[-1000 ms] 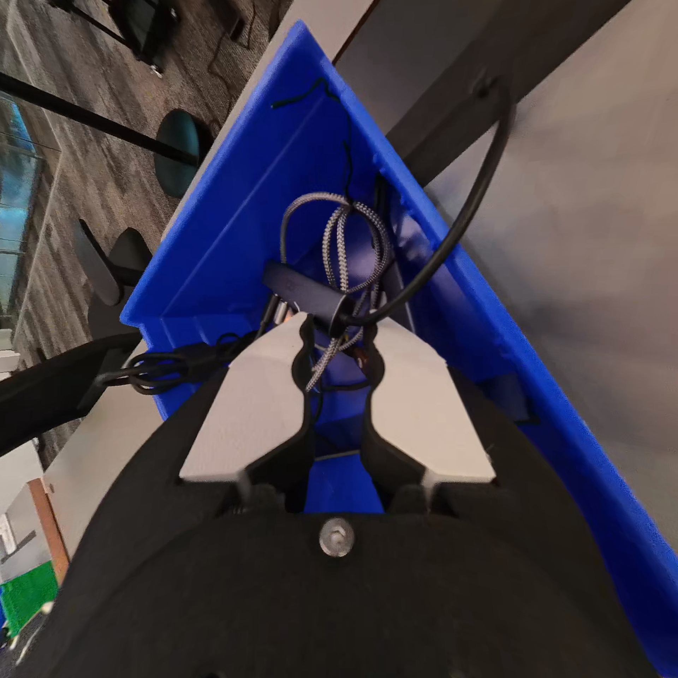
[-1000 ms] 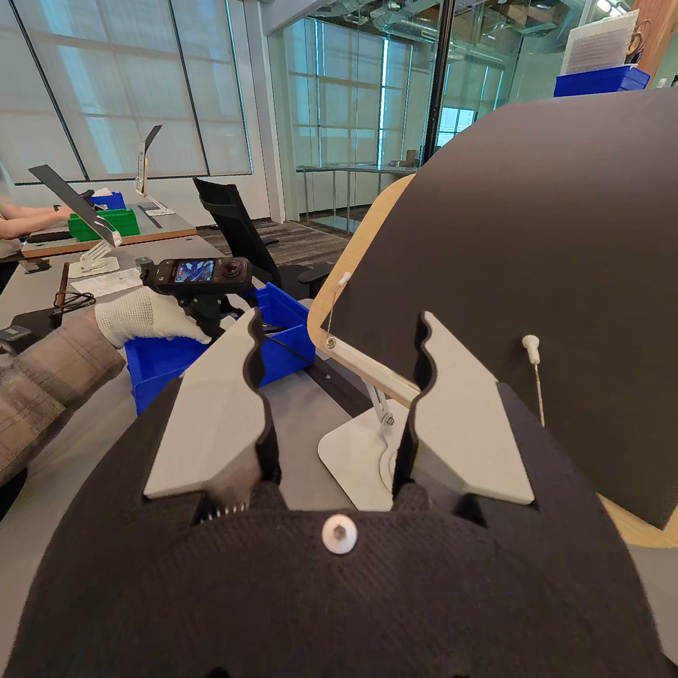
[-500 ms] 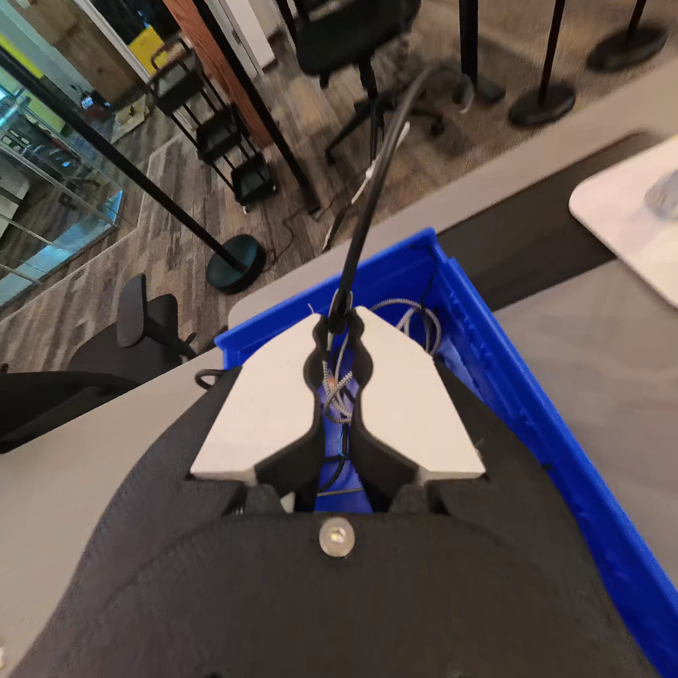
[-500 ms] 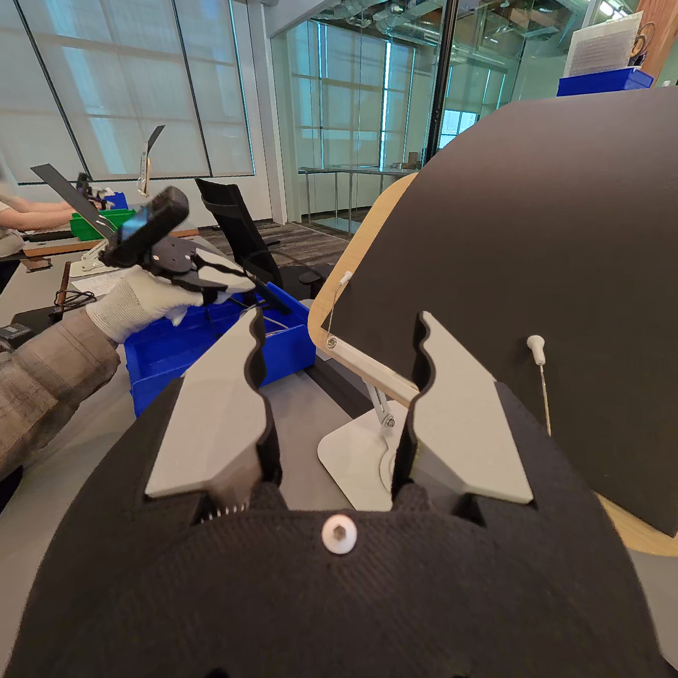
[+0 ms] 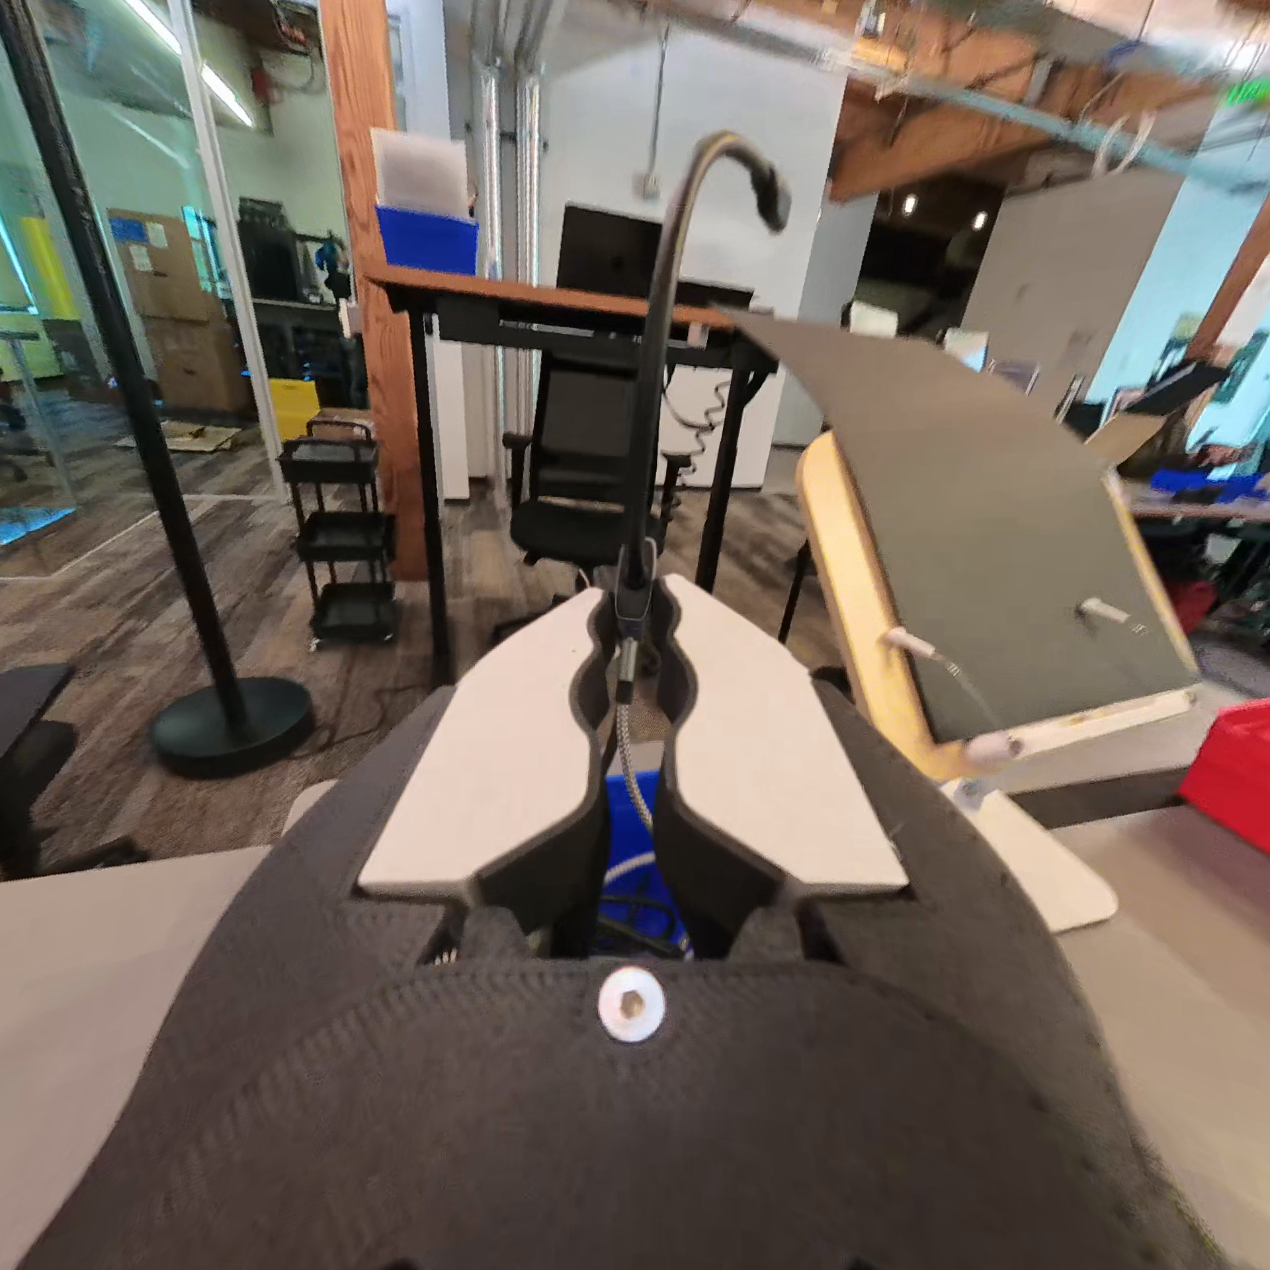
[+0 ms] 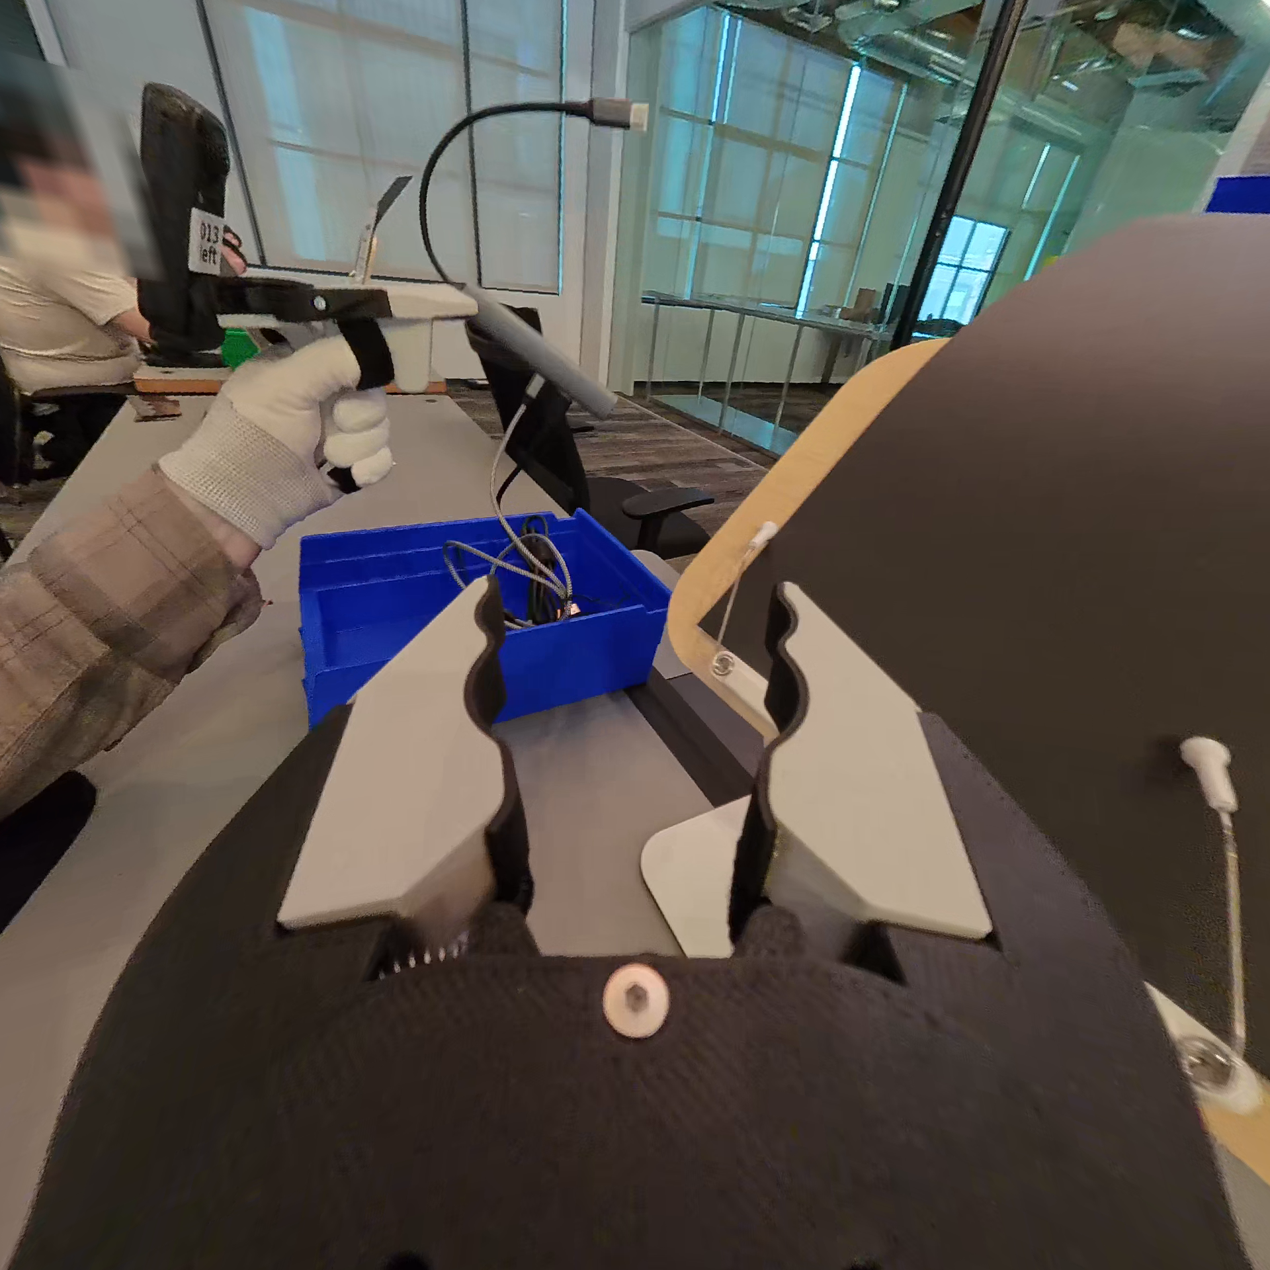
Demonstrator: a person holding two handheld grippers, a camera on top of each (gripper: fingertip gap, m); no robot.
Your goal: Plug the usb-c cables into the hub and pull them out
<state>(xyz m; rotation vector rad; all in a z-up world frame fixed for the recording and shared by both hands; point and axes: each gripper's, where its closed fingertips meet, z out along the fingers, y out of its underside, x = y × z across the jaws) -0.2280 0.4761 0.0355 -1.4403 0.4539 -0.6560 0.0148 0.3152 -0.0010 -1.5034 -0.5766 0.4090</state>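
One claw, the left claw [image 5: 636,605], is clamping the hub [image 6: 543,361] high above the blue bin [image 6: 584,660]; its long axis is slanting downward toward the wide, empty right claw [image 6: 636,632], with a braided cable [image 6: 502,481] hanging into the bin.

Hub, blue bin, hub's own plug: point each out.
hub [image 6: 543,361], right wrist view, middle of its grey body.
blue bin [image 6: 577,660], right wrist view, near outer wall.
hub's own plug [image 6: 614,112], right wrist view, grey shell at the end of the curved black lead.
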